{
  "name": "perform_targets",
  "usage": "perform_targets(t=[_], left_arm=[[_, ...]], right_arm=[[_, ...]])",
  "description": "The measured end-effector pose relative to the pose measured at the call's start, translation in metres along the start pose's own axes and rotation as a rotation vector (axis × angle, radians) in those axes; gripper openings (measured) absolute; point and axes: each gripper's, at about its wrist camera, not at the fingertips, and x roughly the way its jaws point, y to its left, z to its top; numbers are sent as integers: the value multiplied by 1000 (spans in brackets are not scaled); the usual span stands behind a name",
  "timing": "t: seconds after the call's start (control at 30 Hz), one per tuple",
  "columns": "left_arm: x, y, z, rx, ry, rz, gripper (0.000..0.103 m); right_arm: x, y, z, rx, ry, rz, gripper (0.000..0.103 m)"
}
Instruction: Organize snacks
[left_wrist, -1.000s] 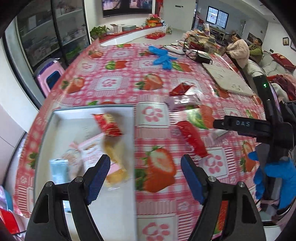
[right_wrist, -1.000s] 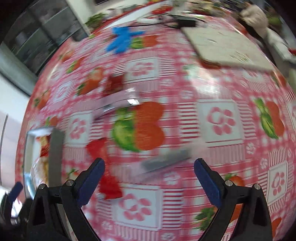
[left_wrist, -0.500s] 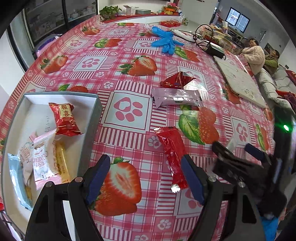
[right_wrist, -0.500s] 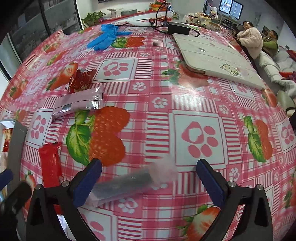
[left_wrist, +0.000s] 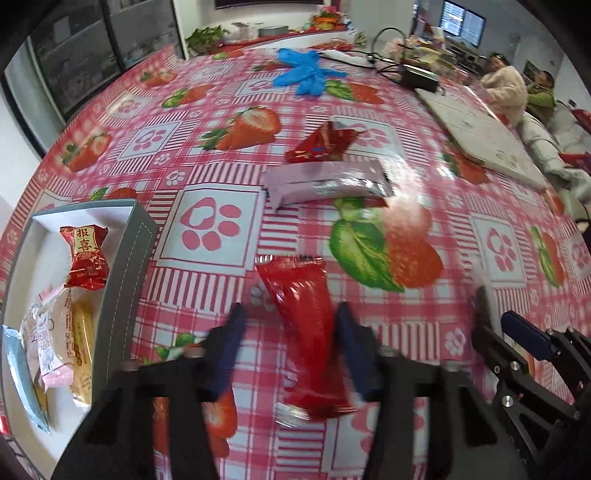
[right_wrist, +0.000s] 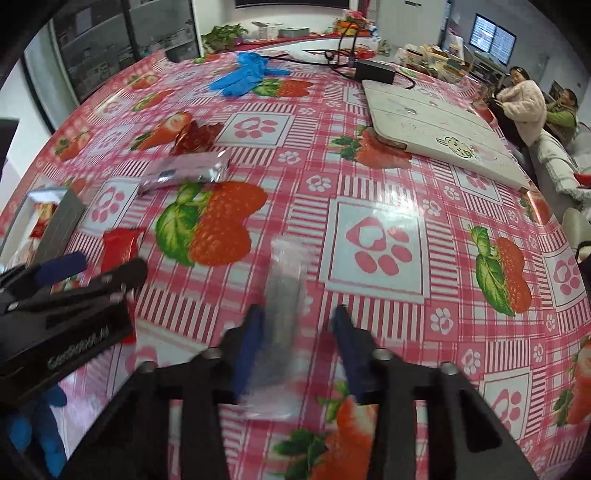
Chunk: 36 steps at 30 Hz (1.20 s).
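A: Where's the left gripper (left_wrist: 288, 332) just now?

B: Low over the table (left_wrist: 221, 155), with the long red snack packet (left_wrist: 306, 332) lying between its blue pads. The jaws are closing in, blurred by the motion; the right pad looks to be at the packet's edge, the left one has a gap beside it, so I would not call it a grip.

A: And the packet's lie?

B: Lengthwise, its crimped top toward twelve o'clock from the gripper, its lower end back between the fingers.

A: The right one?

B: The right gripper (right_wrist: 295, 332) is the same story. A clear wrapper with a dark bar inside (right_wrist: 284, 295) lies between its pads, stretching toward twelve o'clock, and those jaws are closing as well (too smeared to tell whether the pads touch it).

A: What about the box?

B: The grey box (left_wrist: 129, 266) sits at nine o'clock from the left gripper, holding a small red packet with gold characters (left_wrist: 85, 254), a yellow cake in clear wrap (left_wrist: 79, 343), a pink-and-white packet and a pale blue one.

A: Anything farther out?

B: A silver-pink bar (left_wrist: 325, 181) and a crumpled red wrapper (left_wrist: 325, 142) toward twelve o'clock, touching or nearly so, then blue gloves (left_wrist: 304, 72) farther on.
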Motion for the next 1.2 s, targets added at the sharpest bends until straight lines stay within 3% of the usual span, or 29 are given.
perform_targets(t=[0.03,0.27,0.3,0.33,0.37,0.43,0.47,0.5,0.63,0.9,1.07,1.13,1.2], left_arm=[[-3,-1,-5,13,2,-3,25],[-31,3,-61,49,-45,-31,28],[-32,4,-66,55,-52,-38,30],[-33,4,-68,64,-54,-45,41],[-34,4,-69,73,-52,-48,60],[-35,6,-71,62,-54,-33,79],[-36,8,-71,53,-62,-31,79],[-35,11,-70,46,-57,-33,79],[-29,17,-67,29,-35,-22,79],[-25,13,-64,80,-95,-14,82],[-20,16,-64,61,-122,-39,95],[-16,15,-66,66,-131,-48,103],[-18,13,-68,68,-159,-49,103]], right_arm=[[-4,-3,-7,-7,-1,7,34],[-28,-41,-54,37,-17,-4,34],[-31,-47,-61,46,-20,-10,34],[-34,-53,-66,57,-23,-4,34],[-36,-56,-69,64,-23,7,35],[-39,-62,-73,87,-17,30,52],[-39,-64,-74,101,-11,36,82],[-38,-66,-76,116,0,33,94],[-36,-67,-79,133,-2,16,94],[-22,-55,-44,82,4,43,94],[-4,-35,-24,2,31,39,95],[3,-31,-18,-15,44,27,103],[5,-28,-15,-29,43,27,103]])
